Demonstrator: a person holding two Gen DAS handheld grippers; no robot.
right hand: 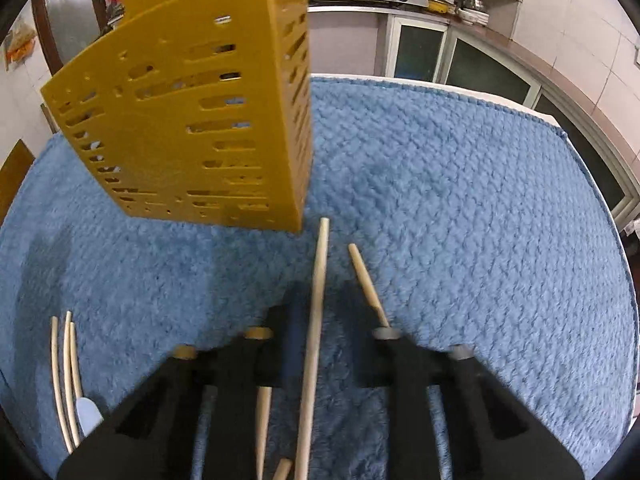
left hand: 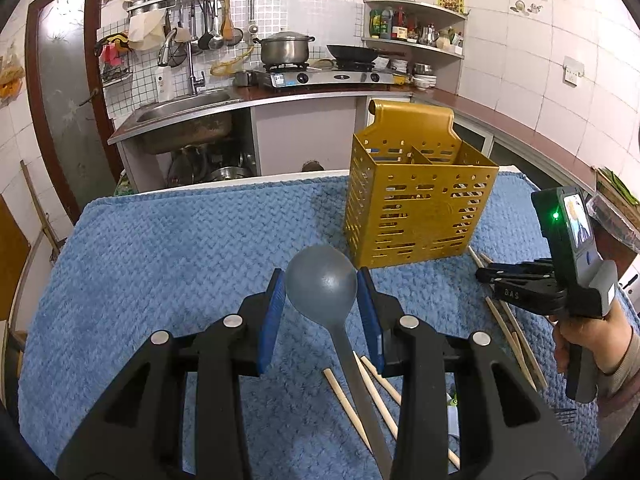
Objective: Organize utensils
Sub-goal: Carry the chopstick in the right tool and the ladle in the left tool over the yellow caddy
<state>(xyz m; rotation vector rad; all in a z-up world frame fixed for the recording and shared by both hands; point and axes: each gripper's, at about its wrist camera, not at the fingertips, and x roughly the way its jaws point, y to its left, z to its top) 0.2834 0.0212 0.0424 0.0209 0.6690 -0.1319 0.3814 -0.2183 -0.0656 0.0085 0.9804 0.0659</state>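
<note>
Chopstick (right hand: 314, 320) blurred, right claw (right hand: 320, 344) closed

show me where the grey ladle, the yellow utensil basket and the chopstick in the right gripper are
grey ladle (left hand: 322, 280), left wrist view, on the round bowl between the blue pads.
yellow utensil basket (left hand: 416, 216), left wrist view, on its slotted front wall.
chopstick (right hand: 319, 276), right wrist view, on the shaft ahead of the fingers.
</note>
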